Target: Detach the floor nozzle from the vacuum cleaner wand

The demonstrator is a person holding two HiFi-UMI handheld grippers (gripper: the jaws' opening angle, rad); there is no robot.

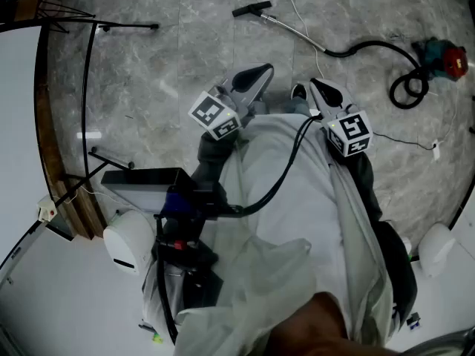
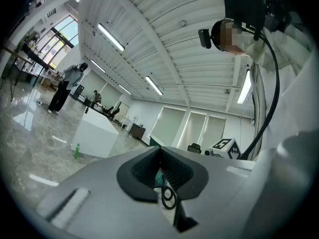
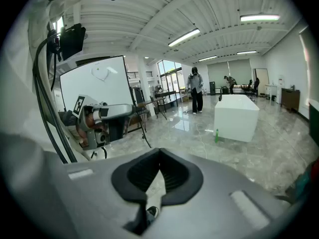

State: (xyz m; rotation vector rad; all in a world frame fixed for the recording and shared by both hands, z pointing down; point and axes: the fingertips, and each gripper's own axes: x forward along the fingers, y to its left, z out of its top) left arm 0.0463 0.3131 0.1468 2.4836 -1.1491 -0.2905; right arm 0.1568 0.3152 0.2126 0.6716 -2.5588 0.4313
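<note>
Head view: floor nozzle (image 1: 251, 9) on wand (image 1: 293, 30) | gripper views: left tongs (image 2: 160, 157), right tongs (image 3: 159, 157) together

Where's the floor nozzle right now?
Head view, top centre: the floor nozzle lies on the grey floor at the wand's left end, with the hose and red vacuum cleaner off to the right.

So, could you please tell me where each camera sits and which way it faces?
Head view: on the person's head, facing down at the floor and vacuum wand; shows torso, left gripper, right gripper.
Left gripper view: on that gripper, facing level toward the white block; its shut jaws.
Right gripper view: on that gripper, facing the same block; shut jaws.
Both gripper views share it.
</note>
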